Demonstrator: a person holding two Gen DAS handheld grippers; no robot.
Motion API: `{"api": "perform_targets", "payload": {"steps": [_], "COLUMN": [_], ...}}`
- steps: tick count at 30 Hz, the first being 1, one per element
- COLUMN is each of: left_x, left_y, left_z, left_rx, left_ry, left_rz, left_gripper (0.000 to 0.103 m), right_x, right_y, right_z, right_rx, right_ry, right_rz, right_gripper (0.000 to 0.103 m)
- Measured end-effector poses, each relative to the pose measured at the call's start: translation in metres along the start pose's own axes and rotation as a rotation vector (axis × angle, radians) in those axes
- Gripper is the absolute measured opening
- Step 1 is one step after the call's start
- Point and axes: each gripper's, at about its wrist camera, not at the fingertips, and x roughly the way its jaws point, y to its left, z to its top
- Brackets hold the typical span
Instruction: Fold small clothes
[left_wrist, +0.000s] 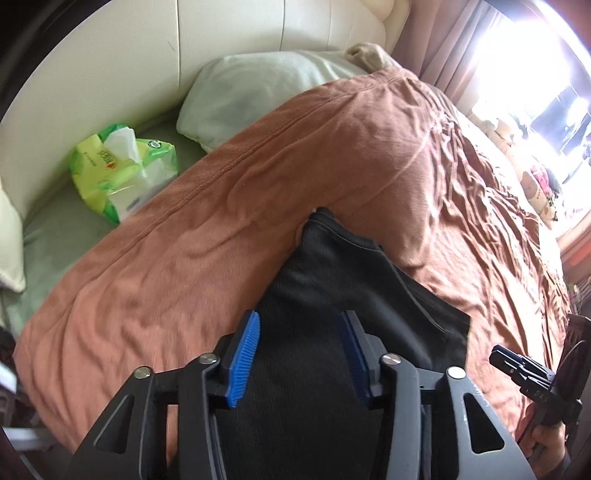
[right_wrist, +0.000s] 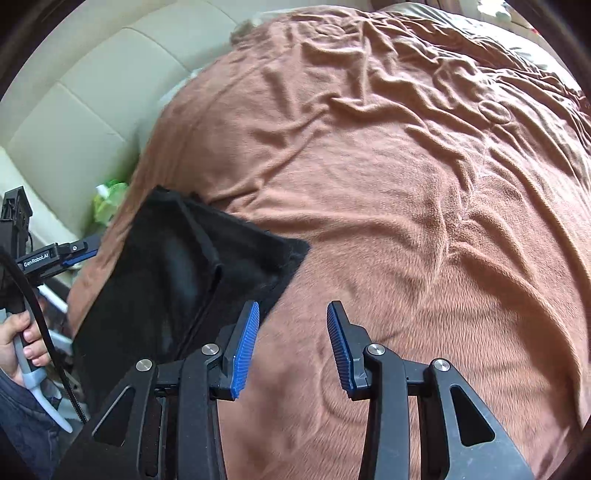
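Blue ribbed pads: they line the inner faces of both pairs of jaws, seen in each wrist view.
Left gripper (left_wrist: 300, 354): jaws spread apart, released, nothing clamped between them; black cloth fills the gap behind them.
Right gripper (right_wrist: 293, 345): jaws likewise spread and released, with only brown blanket showing in the gap.
Black garment (left_wrist: 332, 295): a small dark knit piece lying on the bed, directly under and ahead of the left jaws; in the right wrist view it (right_wrist: 177, 273) sits just left of the left-hand pad, its near corner beside that pad, a seam or folded edge running down its middle.
Brown blanket (right_wrist: 424, 203): rumpled fleece covering the bed, spreading ahead of and to the right of the right jaws, and around the garment on all visible sides.
Pale green pillow (left_wrist: 251, 88): well beyond the left jaws, past the blanket's far hem.
Tissue pack (left_wrist: 123, 170): green and yellow, open, far ahead and to the left of the left jaws, on the green sheet beside the blanket edge.
Headboard (left_wrist: 147, 48): cream padded panels behind the pillow and tissue pack.
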Motion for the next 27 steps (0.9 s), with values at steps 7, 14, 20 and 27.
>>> {"api": "perform_targets", "payload": {"steps": [7,14,20,27], "left_x": [-0.043,-0.092,-0.129,-0.180], "left_y": [-0.025,-0.062,-0.097,-0.142], "left_z": [-0.019,-0.046,-0.064,-0.088], "left_rx": [0.008,0.028,0.064,0.108], "left_ry": [-0.030,-0.091,-0.126,-0.191], "left_rz": [-0.003,-0.006,-0.011,-0.043], "left_gripper": [0.059,0.103,0.103,0.103], "right_x": [-0.051,-0.130,-0.210,-0.289], "right_y": [0.021,0.014,0.015,0.008], "right_z": [0.002,-0.018,-0.040,-0.071], "right_rx": [-0.057,-0.085,-0.087,-0.096], "right_ry": [-0.040,-0.078,-0.131,-0.194], "right_rz": [0.022,0.005,-0.002,-0.029], "right_gripper": [0.067,0.103,0.103,0.103]}}
